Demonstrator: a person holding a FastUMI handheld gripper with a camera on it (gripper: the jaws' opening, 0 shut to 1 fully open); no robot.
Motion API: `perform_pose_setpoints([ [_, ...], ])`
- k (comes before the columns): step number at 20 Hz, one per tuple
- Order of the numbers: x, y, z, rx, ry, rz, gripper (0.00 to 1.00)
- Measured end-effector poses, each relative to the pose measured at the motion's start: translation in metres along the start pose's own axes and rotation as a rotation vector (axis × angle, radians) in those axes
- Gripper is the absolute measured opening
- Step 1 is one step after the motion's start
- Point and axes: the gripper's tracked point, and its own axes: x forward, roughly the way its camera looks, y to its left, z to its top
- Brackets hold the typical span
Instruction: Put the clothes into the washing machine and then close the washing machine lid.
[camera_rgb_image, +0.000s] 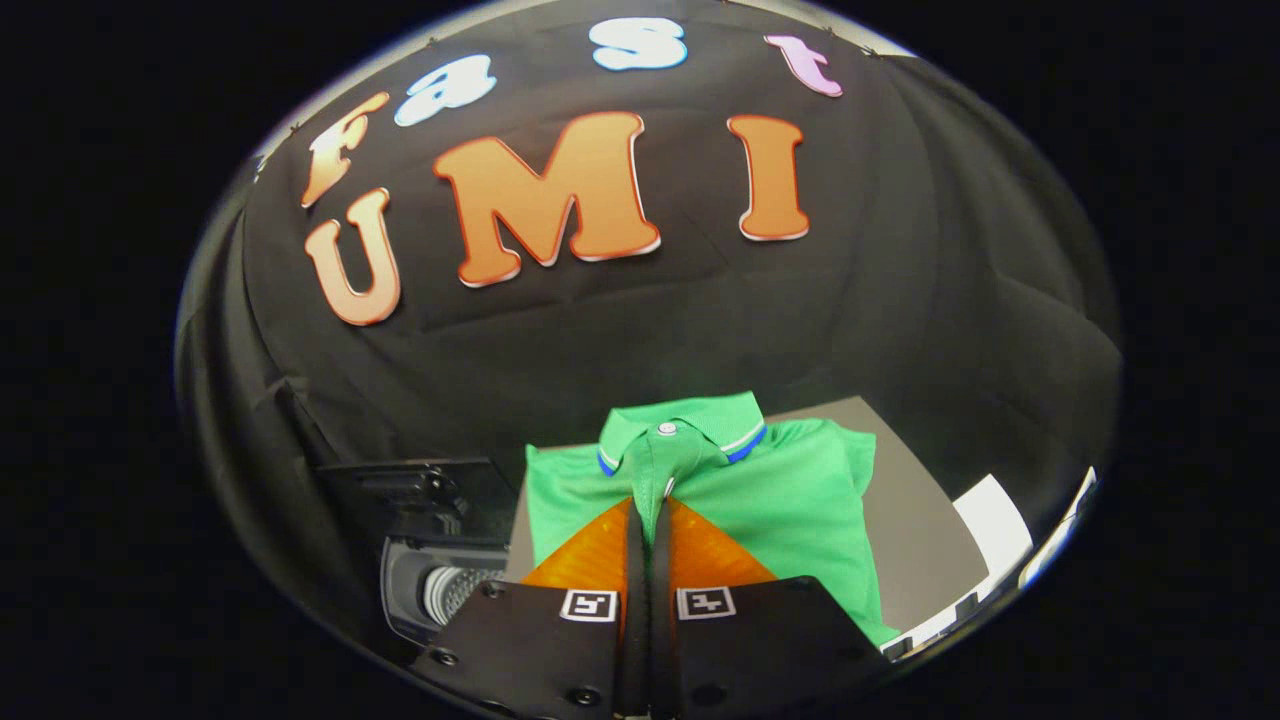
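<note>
1. Room: your booth has a black cloth wall (620, 330) behind everything, creased and sagging toward both sides.
2. Surface: a grey counter (900, 500) carries the clothes; bare grey shows past the shirt's far side and along its right edge.
3. Task item: a green polo shirt (780, 490) lies folded flat on the counter, collar (690, 425) away from you, white and blue trim at the collar tips, a pale button at the neck.
4. Gripper (655, 490): your jaws are pressed nearly together, pinching a raised fold of the shirt's placket just below the collar; the cloth tents up into the narrow gap.
5. Washing machine (440, 560): sits left of the counter and lower, dark body, lid raised, a perforated metal drum (460, 590) showing in the opening.
6. Writing: square black-and-white markers (588, 605) sit on the gripper body; no brand is readable on the shirt.
7. Edges: white panels (995, 525) lie near the counter's right corner; the counter's left edge meets the machine closely.
</note>
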Motion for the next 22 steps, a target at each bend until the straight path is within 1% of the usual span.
perform_pose_setpoints([
  [4, -0.026, 0.035, 0.028, -0.029, -0.101, 0.066, 0.08],
  [7, -0.048, 0.061, 0.049, -0.016, -0.176, 0.13, 0.08],
  [12, -0.086, 0.086, 0.089, -0.02, -0.274, 0.2, 0.08],
  [16, -0.11, 0.12, 0.113, -0.063, -0.332, 0.261, 0.08],
  [18, -0.121, 0.139, 0.121, -0.107, -0.378, 0.296, 0.08],
  [22, -0.141, 0.184, 0.131, -0.177, -0.465, 0.398, 0.08],
])
